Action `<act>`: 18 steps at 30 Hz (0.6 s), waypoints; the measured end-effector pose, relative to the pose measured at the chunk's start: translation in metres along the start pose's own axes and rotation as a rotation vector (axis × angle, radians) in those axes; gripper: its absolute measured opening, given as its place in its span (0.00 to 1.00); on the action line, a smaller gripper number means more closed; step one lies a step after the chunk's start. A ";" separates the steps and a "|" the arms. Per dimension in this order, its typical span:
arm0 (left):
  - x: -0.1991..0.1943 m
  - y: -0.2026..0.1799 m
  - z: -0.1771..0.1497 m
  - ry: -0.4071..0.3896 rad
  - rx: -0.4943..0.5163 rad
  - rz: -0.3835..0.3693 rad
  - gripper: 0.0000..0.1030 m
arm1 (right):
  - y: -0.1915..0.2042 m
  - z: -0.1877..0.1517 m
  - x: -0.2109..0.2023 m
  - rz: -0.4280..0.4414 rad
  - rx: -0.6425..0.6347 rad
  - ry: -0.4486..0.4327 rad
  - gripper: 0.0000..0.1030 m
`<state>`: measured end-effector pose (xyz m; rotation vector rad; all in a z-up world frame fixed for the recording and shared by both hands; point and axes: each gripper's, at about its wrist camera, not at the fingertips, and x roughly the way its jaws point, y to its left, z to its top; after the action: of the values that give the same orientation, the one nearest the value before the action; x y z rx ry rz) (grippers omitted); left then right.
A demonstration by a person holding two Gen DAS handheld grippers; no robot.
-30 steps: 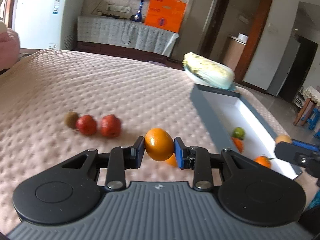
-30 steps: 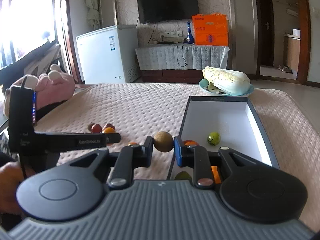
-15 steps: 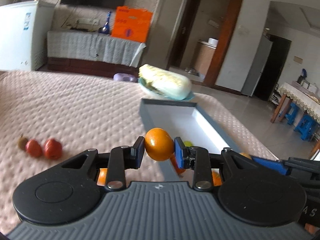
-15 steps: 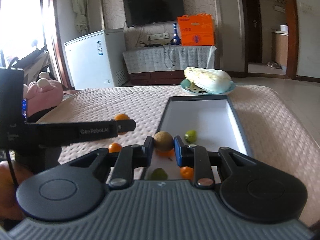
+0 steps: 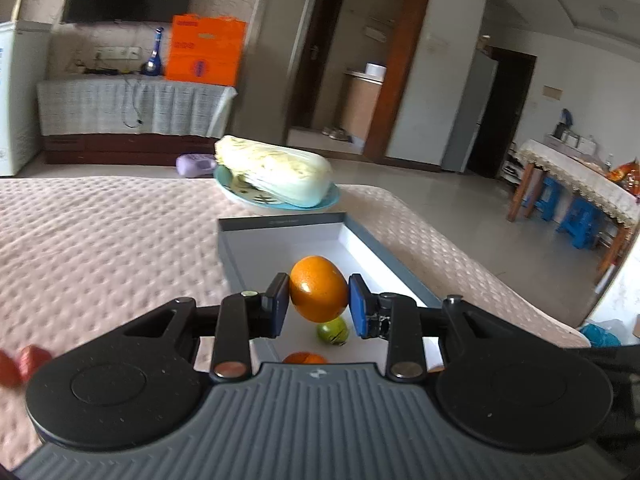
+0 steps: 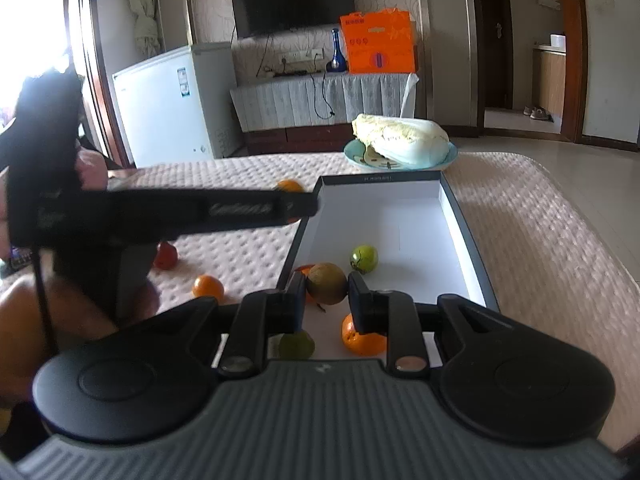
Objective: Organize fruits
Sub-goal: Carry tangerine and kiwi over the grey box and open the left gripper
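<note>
Orange skin showed between my left gripper's [image 5: 319, 304] pads: they pinched the orange [image 5: 319, 288] firmly at its sides. A second before, that fruit had hung over the pink bedspread [image 5: 100, 240] beside the two red fruits [image 5: 24, 364]; now it hung over the near end of the grey box [image 5: 280, 222], with the green fruit [image 5: 333, 330] on the white floor beneath it. My right gripper [image 6: 327, 298] was clamped on the brown fruit [image 6: 327, 283], which I judged a kiwi, and it too had crept inward, from beside the box's left wall to above the box floor near a small orange [image 6: 362, 338] already lying there. I read both loads as carried and ready to be let go. Outside the box, one small orange [image 6: 208, 287] and a red fruit [image 6: 166, 256] were waiting on the bedspread, so the sorting was only partly done. Beyond the box, the cabbage [image 5: 276, 174] sat on its blue plate [image 5: 334, 198]
</note>
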<state>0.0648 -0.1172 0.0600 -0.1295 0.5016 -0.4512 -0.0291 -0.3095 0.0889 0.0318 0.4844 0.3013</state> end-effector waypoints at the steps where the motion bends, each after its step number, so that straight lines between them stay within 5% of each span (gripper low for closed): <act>1: 0.006 0.000 0.000 0.009 -0.002 -0.009 0.36 | 0.000 0.000 0.002 -0.001 -0.003 0.005 0.25; 18: 0.086 -0.004 0.000 0.109 0.030 -0.093 0.36 | -0.003 -0.004 0.023 -0.016 -0.010 0.072 0.25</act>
<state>0.1302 -0.1592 0.0242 -0.0996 0.5974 -0.5583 -0.0105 -0.3055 0.0746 0.0072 0.5545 0.2905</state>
